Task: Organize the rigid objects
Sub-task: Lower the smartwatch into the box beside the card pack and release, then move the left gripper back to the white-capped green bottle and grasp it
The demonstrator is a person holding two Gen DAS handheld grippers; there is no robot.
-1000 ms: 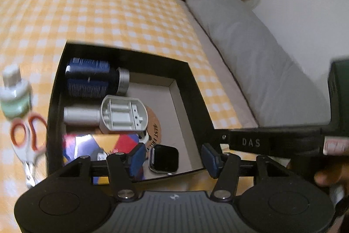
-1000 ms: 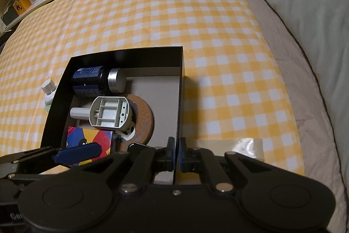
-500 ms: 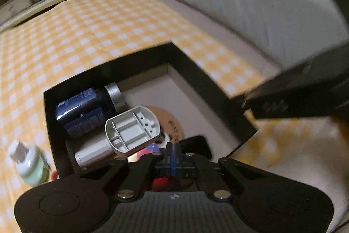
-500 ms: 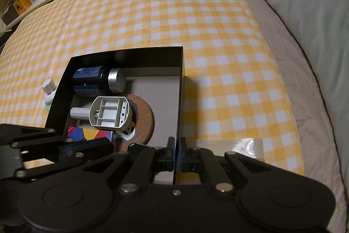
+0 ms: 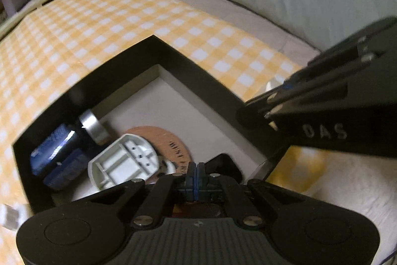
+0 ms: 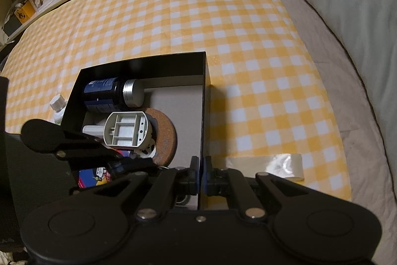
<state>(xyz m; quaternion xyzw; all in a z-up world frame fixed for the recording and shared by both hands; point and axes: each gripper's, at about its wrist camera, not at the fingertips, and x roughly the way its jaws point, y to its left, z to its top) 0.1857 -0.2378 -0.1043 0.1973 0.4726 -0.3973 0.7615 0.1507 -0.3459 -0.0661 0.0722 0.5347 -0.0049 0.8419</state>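
**Box mostly packed, a few items still outside**

The right gripper (image 6: 201, 174) has its jaws pressed together on the right wall of the black box (image 6: 204, 101), pinching the thin cardboard edge at the near corner and apparently steadying it. The left gripper (image 5: 196, 178) hovers over the near part of the box with its jaws shut and nothing visible between them.

Inside the box lie a dark blue jar (image 6: 104, 94) with a silver lid along the far wall, a grey plastic adapter (image 6: 127, 129) just nearer, a round cork coaster (image 6: 165, 138) partly under it, and a colourful flat pack (image 6: 95, 176) at the near left. A dark flat object, possibly a watch (image 5: 224, 163), lies near the left gripper's tips.

Outside, a small white-capped bottle (image 6: 58, 107) stands just beside the box's left wall on the yellow checked cloth (image 6: 173, 16).

Judging from this, most items are stowed; the bottle at least remains to go in.
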